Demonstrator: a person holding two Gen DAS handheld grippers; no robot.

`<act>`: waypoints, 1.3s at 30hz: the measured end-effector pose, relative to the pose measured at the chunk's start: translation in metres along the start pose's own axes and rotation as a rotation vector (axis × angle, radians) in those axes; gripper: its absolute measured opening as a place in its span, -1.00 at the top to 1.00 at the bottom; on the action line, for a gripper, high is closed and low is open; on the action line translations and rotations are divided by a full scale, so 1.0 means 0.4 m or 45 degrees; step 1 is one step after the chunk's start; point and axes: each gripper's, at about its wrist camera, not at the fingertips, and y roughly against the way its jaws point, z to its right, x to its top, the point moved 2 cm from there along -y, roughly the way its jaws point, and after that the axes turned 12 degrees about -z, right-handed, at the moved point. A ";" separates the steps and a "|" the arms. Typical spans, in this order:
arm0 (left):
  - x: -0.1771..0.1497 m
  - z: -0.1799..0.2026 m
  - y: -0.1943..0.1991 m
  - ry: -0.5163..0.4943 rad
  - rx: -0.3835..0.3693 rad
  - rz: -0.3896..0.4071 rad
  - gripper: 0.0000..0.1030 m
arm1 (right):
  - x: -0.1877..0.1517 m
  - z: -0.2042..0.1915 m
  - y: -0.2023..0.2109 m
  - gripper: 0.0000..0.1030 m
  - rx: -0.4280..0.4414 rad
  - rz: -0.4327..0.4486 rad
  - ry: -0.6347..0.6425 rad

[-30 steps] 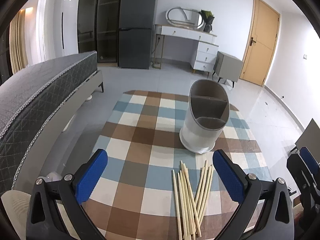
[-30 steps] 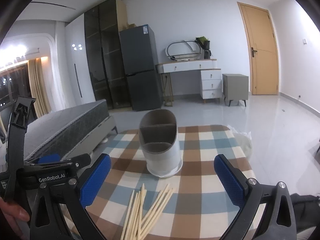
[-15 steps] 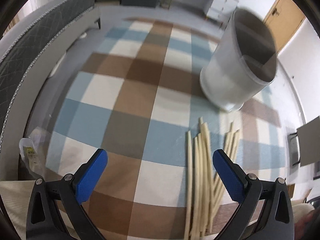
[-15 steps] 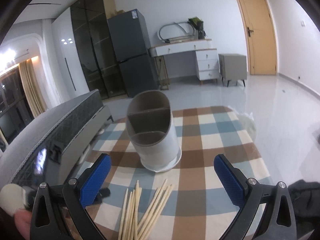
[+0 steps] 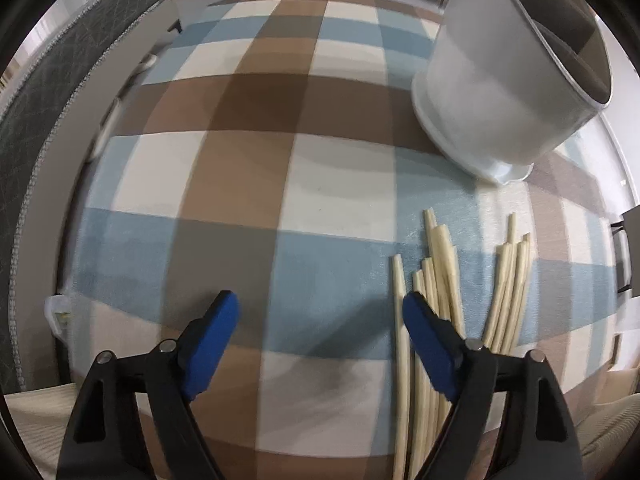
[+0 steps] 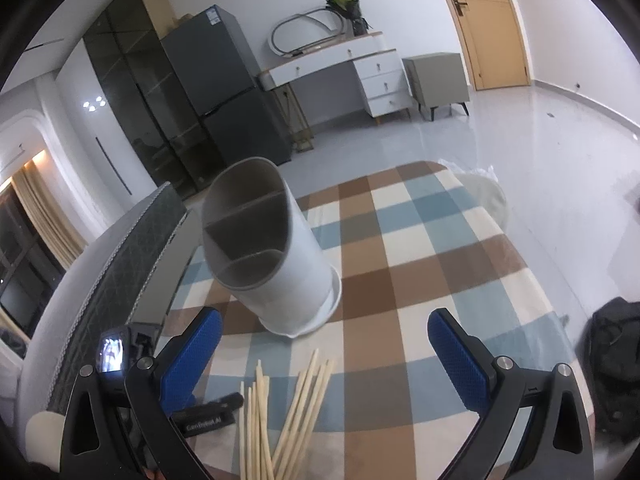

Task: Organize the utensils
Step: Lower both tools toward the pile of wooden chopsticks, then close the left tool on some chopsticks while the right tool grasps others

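Pale chopsticks (image 5: 436,280) lay loose on checked cloth (image 5: 248,168), just short of the white divided holder (image 5: 500,92). Left gripper (image 5: 320,316) hovered beside them, jaws closing on nothing. Right gripper (image 6: 324,340) stood spread, empty.

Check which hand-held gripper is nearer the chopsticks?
Left. The left hand-held gripper is low over the cloth, jaws closing on nothing, one finger overlapping the chopsticks. The right hand-held gripper hangs back, open, above them.

The left tongs (image 5: 320,312) point steeply down, jaws closing with nothing between them (blue pads bare). The right tongs (image 6: 324,338) slant downward, jaws spread wide, empty.
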 end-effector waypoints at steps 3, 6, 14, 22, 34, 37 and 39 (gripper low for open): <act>0.004 0.005 0.003 -0.002 0.001 0.003 -0.48 | 0.001 0.000 -0.002 -1.00 0.006 -0.010 -0.002; 0.004 0.024 0.007 -0.042 0.036 0.011 -0.23 | 0.000 -0.003 -0.004 -1.00 0.007 -0.017 0.004; -0.004 0.075 0.024 -0.160 0.025 0.019 0.82 | -0.009 -0.015 -0.037 -1.00 -0.003 -0.089 0.052; 0.012 0.021 0.050 -0.053 -0.182 0.062 1.00 | -0.041 -0.033 -0.097 -0.75 -0.020 -0.255 0.136; 0.026 -0.079 0.243 0.063 -0.408 0.256 1.00 | -0.069 -0.170 -0.244 0.21 0.048 -0.554 0.326; 0.074 -0.108 0.237 0.093 -0.458 0.259 1.00 | -0.078 -0.206 -0.291 0.37 0.015 -0.618 0.398; 0.095 -0.120 0.223 0.112 -0.456 0.259 1.00 | -0.087 -0.223 -0.328 0.43 0.004 -0.667 0.420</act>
